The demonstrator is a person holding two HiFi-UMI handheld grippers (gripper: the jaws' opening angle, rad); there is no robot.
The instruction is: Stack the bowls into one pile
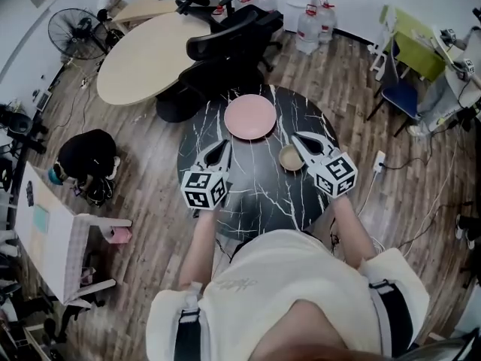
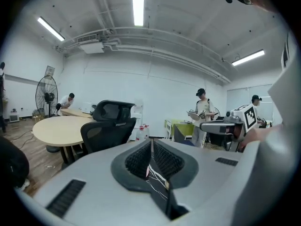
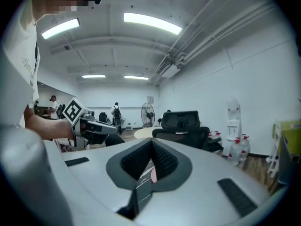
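On the round black marble table (image 1: 255, 194) a wide pink bowl (image 1: 250, 116) lies at the far side, and a small tan bowl (image 1: 290, 157) sits to its right, nearer me. My left gripper (image 1: 226, 147) hangs over the table just below the pink bowl, jaws shut and empty. Beside the tan bowl's far edge, my right gripper (image 1: 295, 138) is also shut with nothing in it. In the left gripper view the left gripper (image 2: 151, 142) points level across the room with its pads together. The right gripper (image 3: 151, 143) does the same in its own view, with a sliver of pink showing below the pads.
Two black office chairs (image 1: 225, 47) stand just behind the marble table, with a beige oval table (image 1: 146, 59) beyond them. A person in black (image 1: 86, 160) crouches on the wooden floor at the left. Water bottles (image 1: 310, 25) line the back wall. A fan (image 1: 75, 32) stands far left.
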